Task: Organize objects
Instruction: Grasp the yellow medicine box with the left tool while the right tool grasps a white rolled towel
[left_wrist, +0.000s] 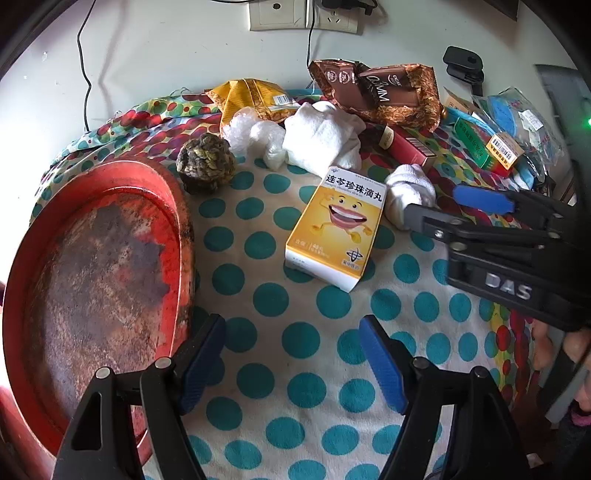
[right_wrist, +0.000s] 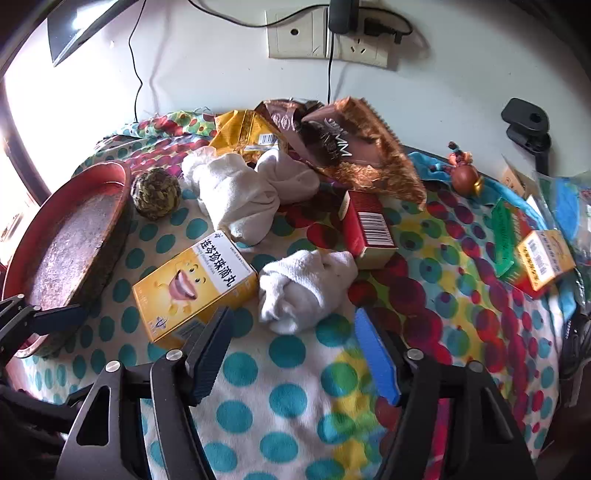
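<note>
On the counter, cloth: a polka-dot cloth (left_wrist: 306, 387) covers the whole top, teal dots in front, red and yellow ones further back.
Tray: a worn red tray (left_wrist: 92, 280) sits at the left edge, bare inside; it looks stiff and probably heavy, best taken by the rim.
Snack bags: a brown foil bag (left_wrist: 384, 92) and a yellow one (left_wrist: 251, 99) lie at the back near the wall; light and crinkly, likely slippery.
Socks: 1 loose white sock bundle (right_wrist: 240, 192) mid-counter, 1 small rolled one (right_wrist: 303, 288) just beside the boxes; soft, so pinch through the middle.
Yellow medicine box (left_wrist: 336, 225): flat on the cloth, centre, touching the small roll; light, stiff card, so grip across its narrow sides.
Red box (right_wrist: 369, 229): behind the small roll, also rigid.
Woven ball (left_wrist: 205, 164): against the tray's far rim; rough, may roll.
Left tongs (left_wrist: 291, 369): spread fully wide, holding nothing, above bare cloth.
Right tongs (right_wrist: 295, 354): about half parted, holding nothing, just short of the small roll.
View difference: only the right wrist view shows a small figurine (right_wrist: 463, 173); only the left shows crumpled plastic wrap (left_wrist: 255, 133).
</note>
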